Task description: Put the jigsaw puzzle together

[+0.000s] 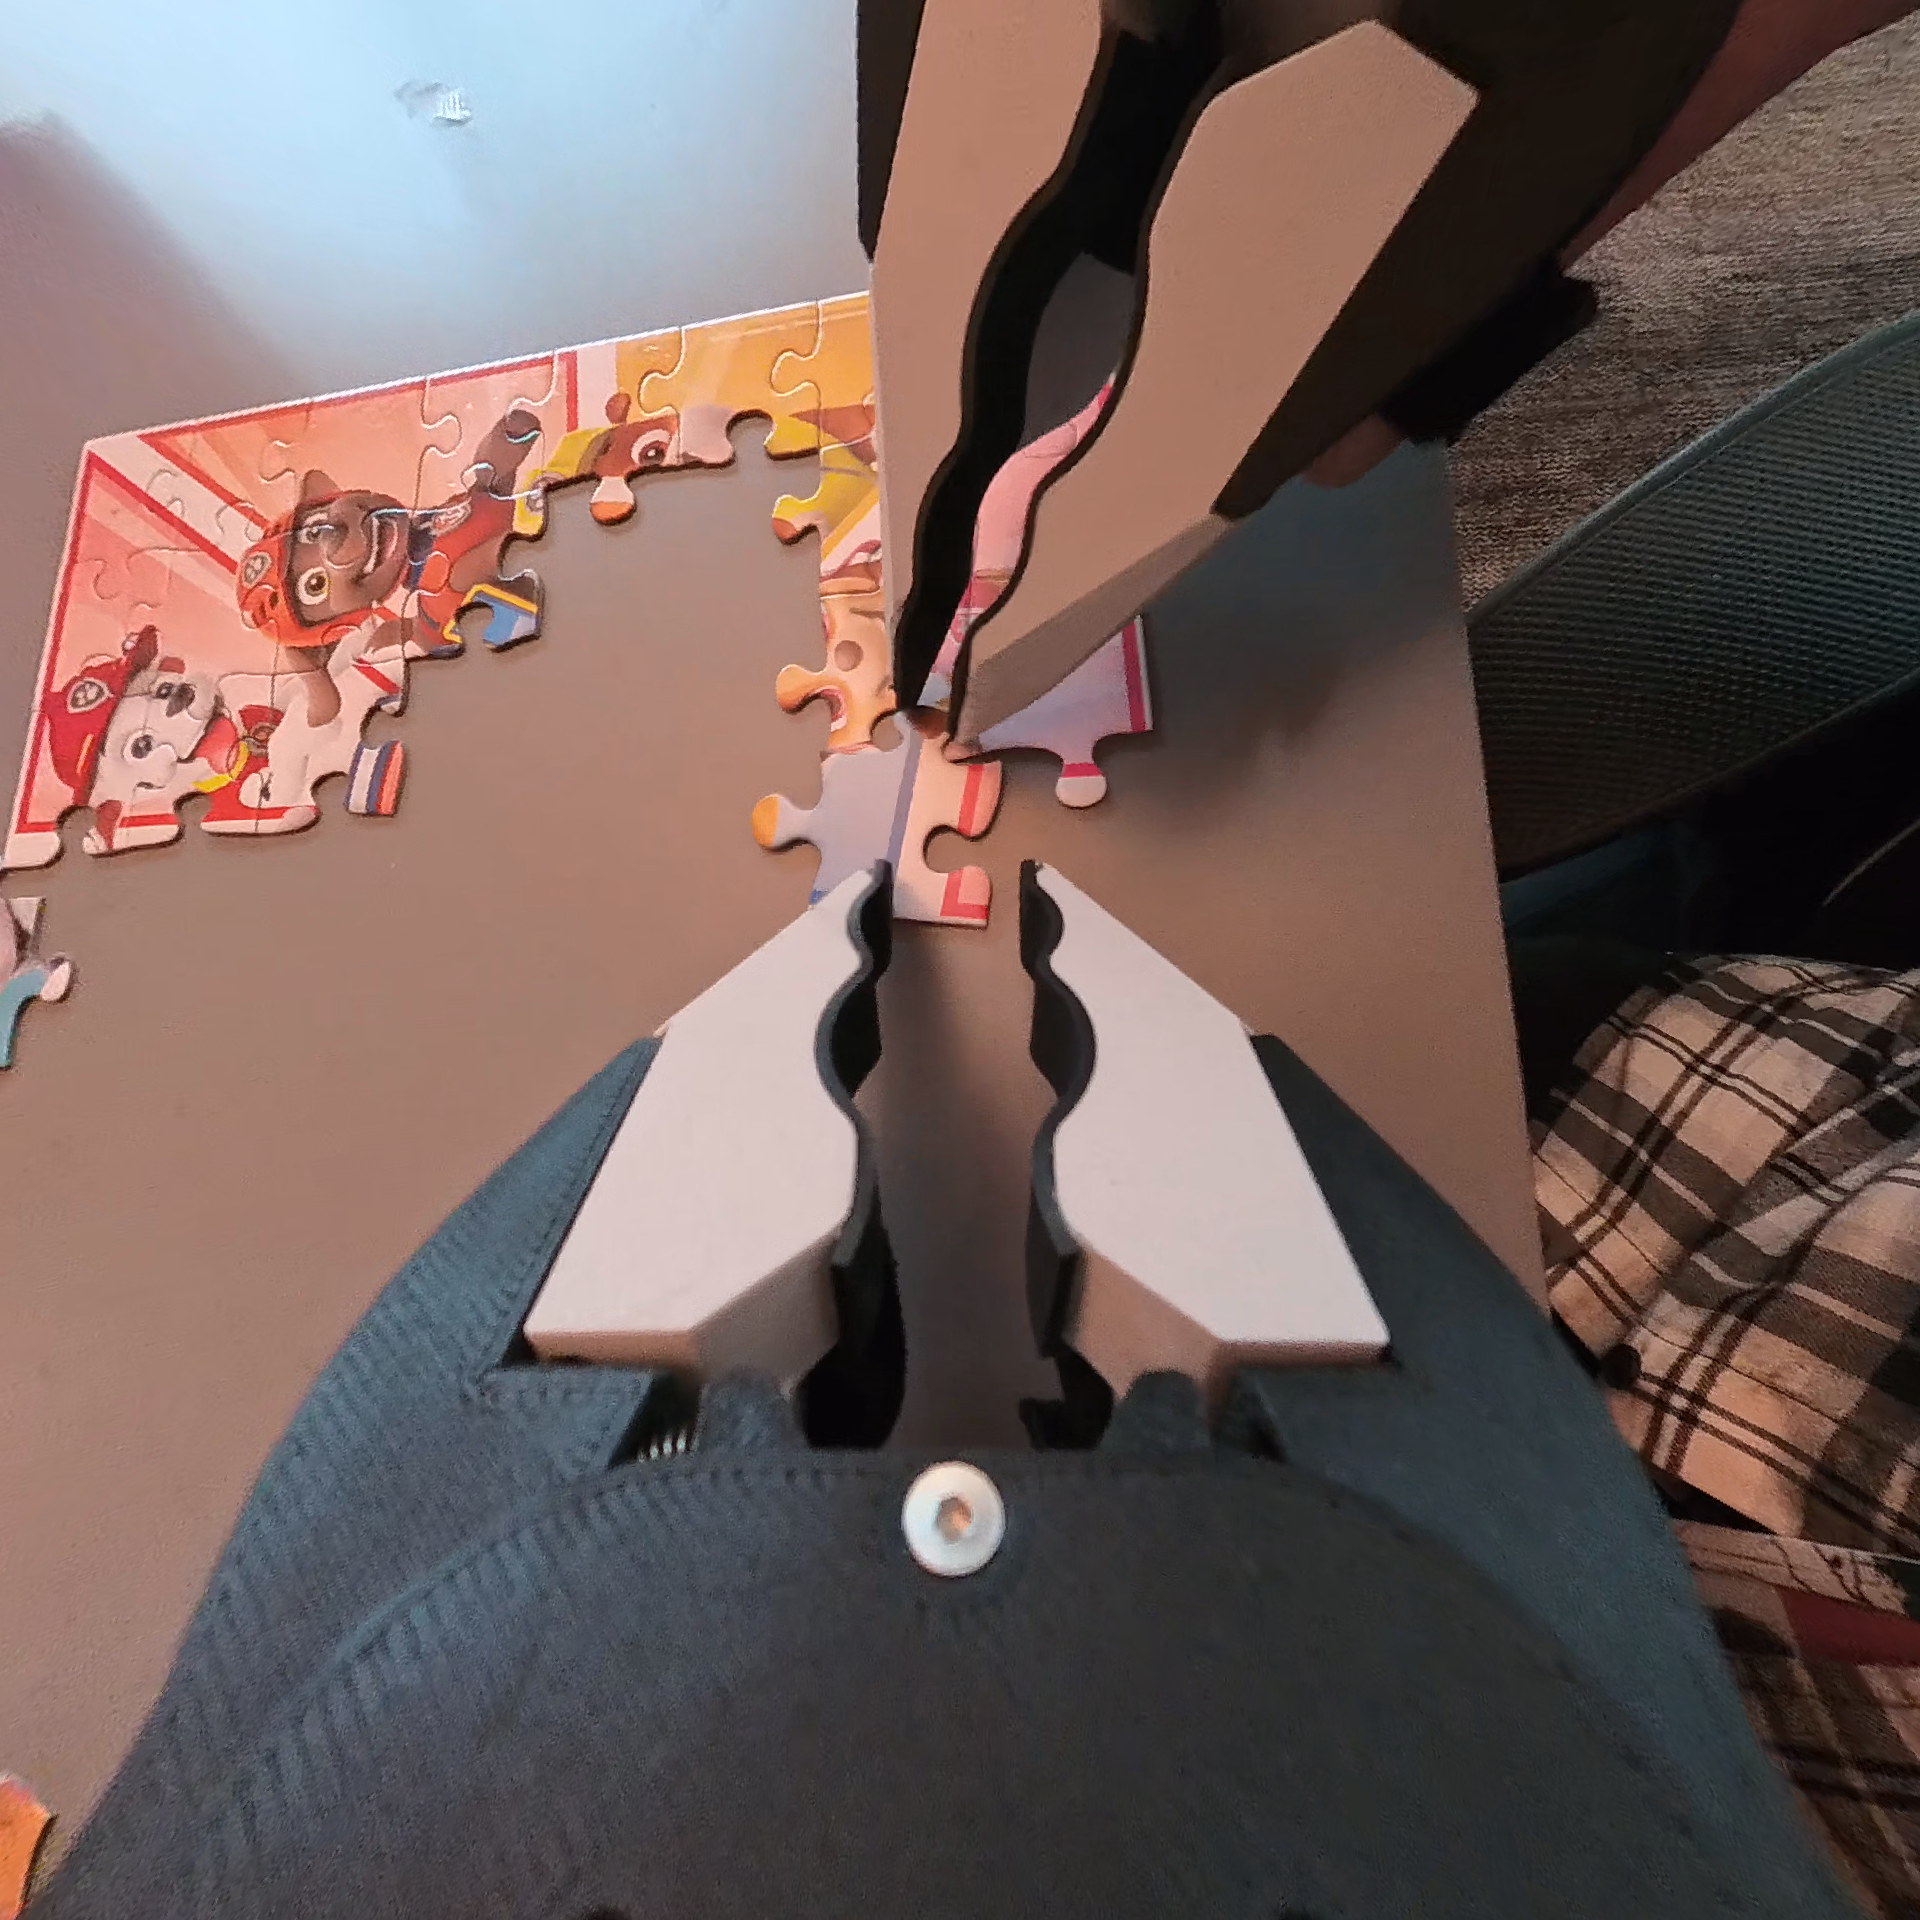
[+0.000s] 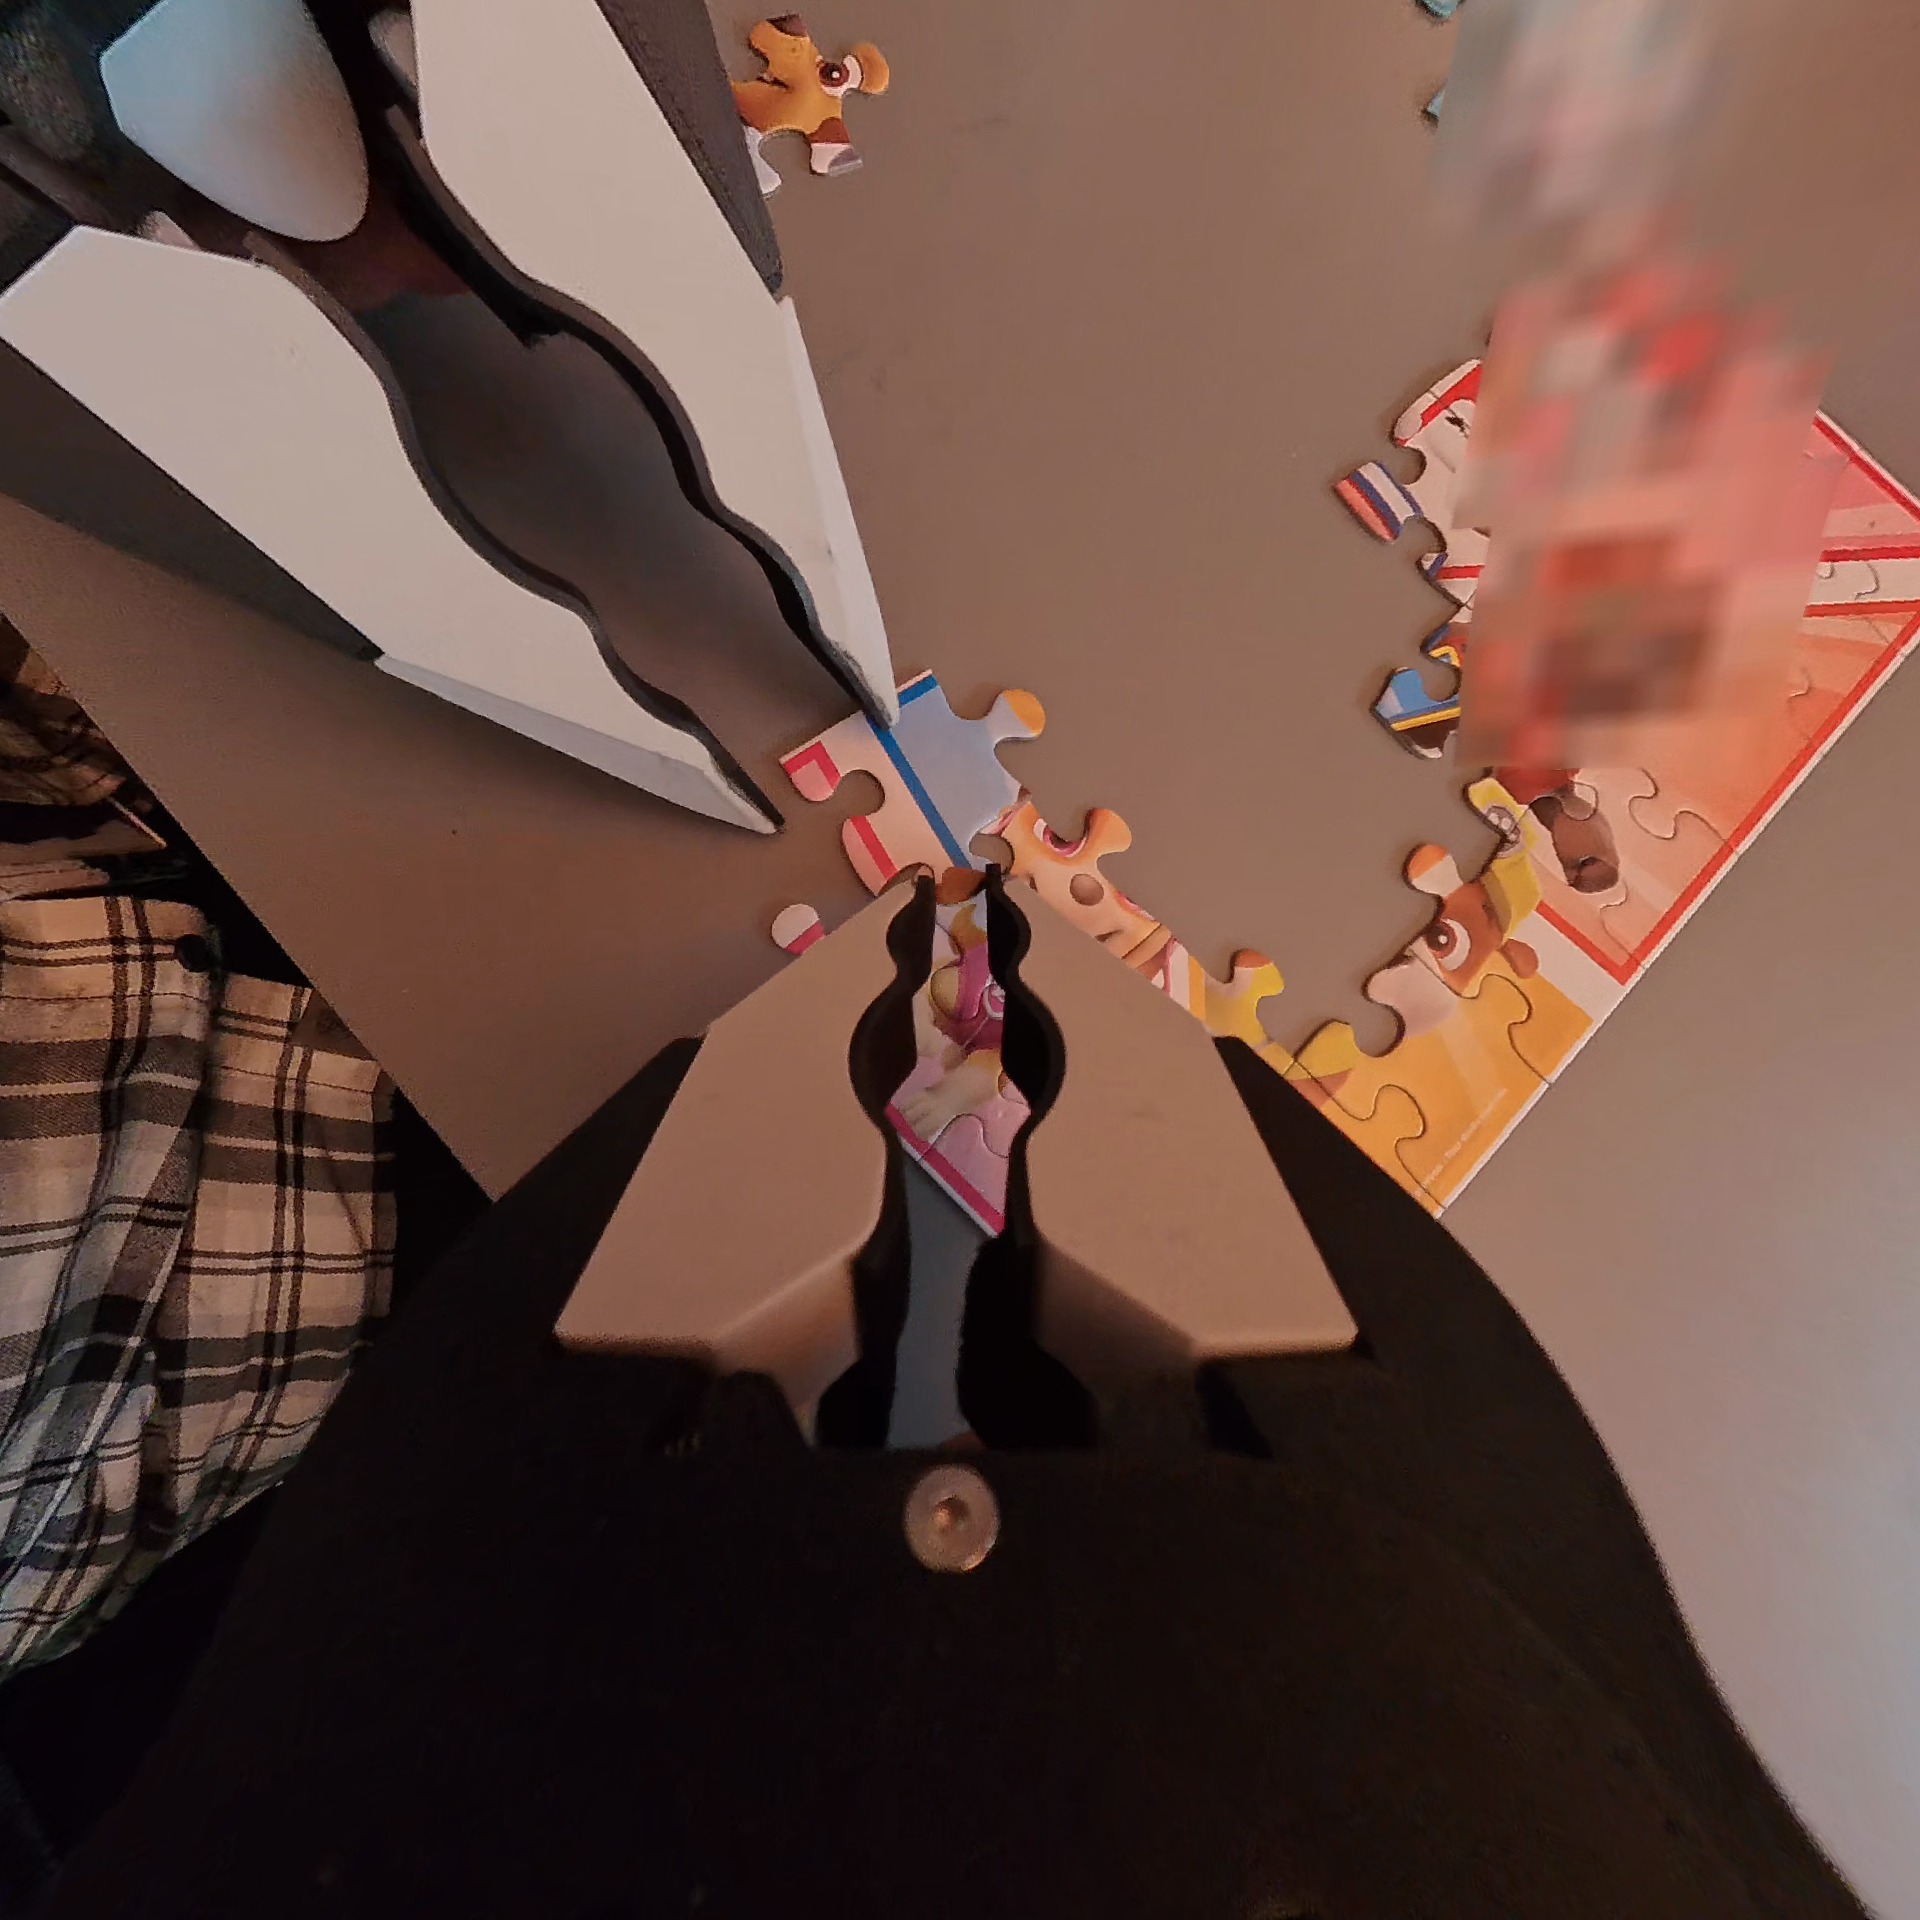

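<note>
The jigsaw puzzle [image 1: 312, 582] lies part-built on the counter [image 1: 520, 1039]; its middle and lower rows are unfilled. Ahead of the released left gripper [image 1: 954, 883], the right gripper [image 2: 954, 883], nearly clenched, presses a blue-striped piece [image 1: 894, 821]. A loose piece [image 2: 810, 94] waits beyond.

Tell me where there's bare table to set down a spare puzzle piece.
The widest bare table lies below the red puzzle section, left of the left gripper. The hollow inside the assembled puzzle is also bare. It is crowded around the blue-and-pink corner piece, where the right gripper and the left gripper's fingers meet.
</note>
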`<state>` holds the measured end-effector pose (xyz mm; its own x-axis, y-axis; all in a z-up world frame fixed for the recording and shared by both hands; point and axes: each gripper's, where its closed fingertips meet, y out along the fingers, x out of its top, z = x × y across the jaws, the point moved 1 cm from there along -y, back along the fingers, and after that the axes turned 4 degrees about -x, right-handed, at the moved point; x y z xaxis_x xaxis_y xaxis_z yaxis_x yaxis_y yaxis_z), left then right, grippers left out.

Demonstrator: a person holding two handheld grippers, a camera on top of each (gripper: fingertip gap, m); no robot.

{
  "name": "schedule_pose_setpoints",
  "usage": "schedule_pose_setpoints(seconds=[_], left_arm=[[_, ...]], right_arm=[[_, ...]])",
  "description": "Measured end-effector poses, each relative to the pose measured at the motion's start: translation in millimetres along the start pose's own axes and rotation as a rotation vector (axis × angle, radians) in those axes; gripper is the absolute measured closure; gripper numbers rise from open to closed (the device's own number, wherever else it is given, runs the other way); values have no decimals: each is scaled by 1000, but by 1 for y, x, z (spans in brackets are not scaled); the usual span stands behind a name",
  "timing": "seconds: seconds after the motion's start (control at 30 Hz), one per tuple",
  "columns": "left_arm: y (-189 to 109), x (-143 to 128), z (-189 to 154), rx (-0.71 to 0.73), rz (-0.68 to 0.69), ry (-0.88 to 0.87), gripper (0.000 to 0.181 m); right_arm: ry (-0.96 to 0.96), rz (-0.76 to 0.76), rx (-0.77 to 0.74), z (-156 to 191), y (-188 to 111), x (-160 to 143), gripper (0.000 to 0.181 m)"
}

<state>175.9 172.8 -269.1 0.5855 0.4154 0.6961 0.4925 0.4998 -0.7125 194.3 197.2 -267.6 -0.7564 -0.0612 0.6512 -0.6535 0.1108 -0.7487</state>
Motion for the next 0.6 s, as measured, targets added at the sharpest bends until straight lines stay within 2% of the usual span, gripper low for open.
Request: schedule_pose_setpoints(seconds=[0.3, 0.6], left_arm=[[-3, -4, 0, 8, 21, -32, 166], [-4, -5, 0, 1, 29, -44, 165]], right_arm=[[6, 4, 0, -4, 0, -1, 175], [13, 20, 5, -7, 2, 1, 179]])
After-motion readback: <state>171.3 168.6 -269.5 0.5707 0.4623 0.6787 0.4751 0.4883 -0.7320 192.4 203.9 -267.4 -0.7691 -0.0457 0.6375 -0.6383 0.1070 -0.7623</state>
